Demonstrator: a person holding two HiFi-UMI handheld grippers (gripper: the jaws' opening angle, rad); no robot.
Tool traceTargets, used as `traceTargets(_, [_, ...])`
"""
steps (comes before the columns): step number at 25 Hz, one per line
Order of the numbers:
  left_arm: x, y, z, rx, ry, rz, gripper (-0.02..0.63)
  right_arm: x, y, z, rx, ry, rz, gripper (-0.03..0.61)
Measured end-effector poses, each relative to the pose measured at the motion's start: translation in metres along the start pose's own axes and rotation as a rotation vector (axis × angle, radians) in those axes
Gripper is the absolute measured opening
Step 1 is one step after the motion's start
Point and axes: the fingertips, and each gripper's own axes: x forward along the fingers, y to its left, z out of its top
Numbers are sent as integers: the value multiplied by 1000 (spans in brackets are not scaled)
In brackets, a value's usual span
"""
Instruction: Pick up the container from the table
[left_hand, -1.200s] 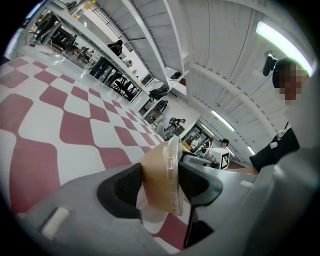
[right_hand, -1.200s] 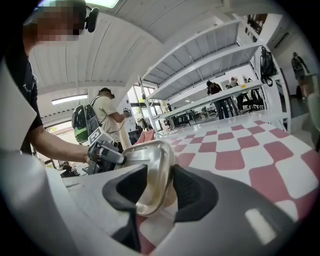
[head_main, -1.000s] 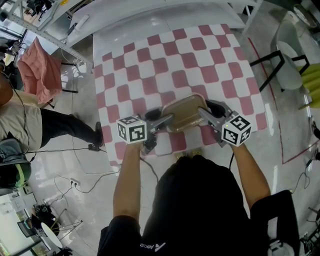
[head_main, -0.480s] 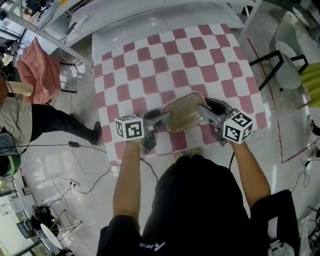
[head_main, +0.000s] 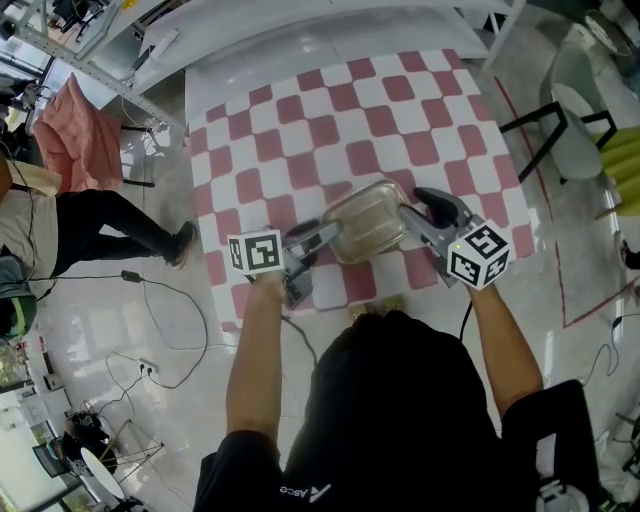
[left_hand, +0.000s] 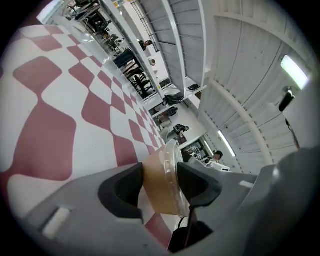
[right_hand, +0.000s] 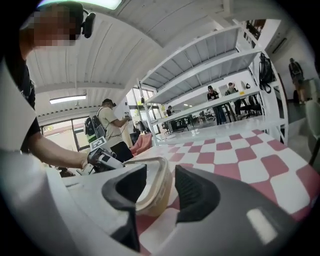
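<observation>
In the head view the container (head_main: 368, 220) lies near the table's (head_main: 300, 110) near edge, between the left gripper (head_main: 322, 237) and the right gripper (head_main: 412, 212), so a lopsided lift could tip it over that edge. The left gripper view shows pads clamped across its wall and rim, a thin hold that may slip. In the right gripper view the jaws have just been opening and stand slack around the container's corner, leaving that side unsupported.
</observation>
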Motion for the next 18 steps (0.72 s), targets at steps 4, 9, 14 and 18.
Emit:
traceTargets(4, [0, 1, -1, -41, 12, 0, 229, -4, 11, 22, -115, -58, -2, 138])
traceTargets(9, [3, 2, -3, -72, 36, 15, 229, -9, 28, 43, -219, -102, 19, 76])
traceTargets(14, [5, -4, 0, -82, 39, 10, 229, -14, 42, 54, -279, -126, 24, 4])
traceTargets(18, [6, -9, 3, -81, 41, 7, 229, -18, 43, 56, -266, -147, 12, 3])
